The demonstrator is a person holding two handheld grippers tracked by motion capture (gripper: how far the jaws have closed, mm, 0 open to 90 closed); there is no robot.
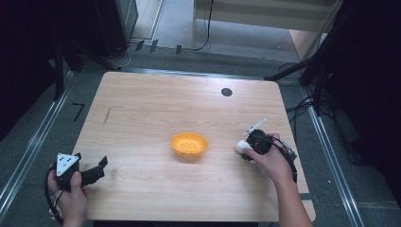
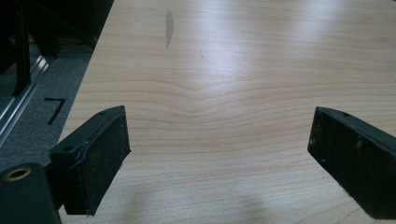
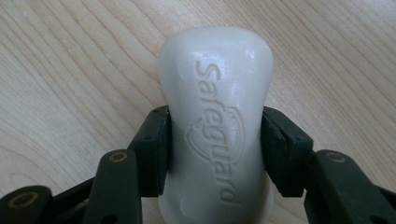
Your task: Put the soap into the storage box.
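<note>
A: With the right gripper [image 3: 215, 140] closed on the white soap bar [image 3: 217, 112], its jaws pressing the bar's two long sides, the step in hand reads as the grasp itself. The bar lies on the bench [image 1: 142, 118] near the right edge, seemingly not yet lifted.

B: And the likely destination?

A: The orange bowl [image 1: 189, 144], judging by layout. It sits mid-bench, left of the soap [image 1: 242, 146] and apart from it. The next move would call for a clean lift, a short carry leftward, then a release over the bowl's opening.

B: Any risk noted?

A: The bar looks smooth and rounded, and the jaws hold its narrower waist; it could slip or pivot if the grip is light.

B: The other hand?

A: The left gripper [image 1: 97, 169] rests at the near left corner, jaws wide, nothing between them, bare wood ahead.

B: Obstructions?

A: None seen on the path. A dark round hole [image 1: 226, 91] lies far back; a grey smudge [image 2: 169, 28] marks the left side.
</note>
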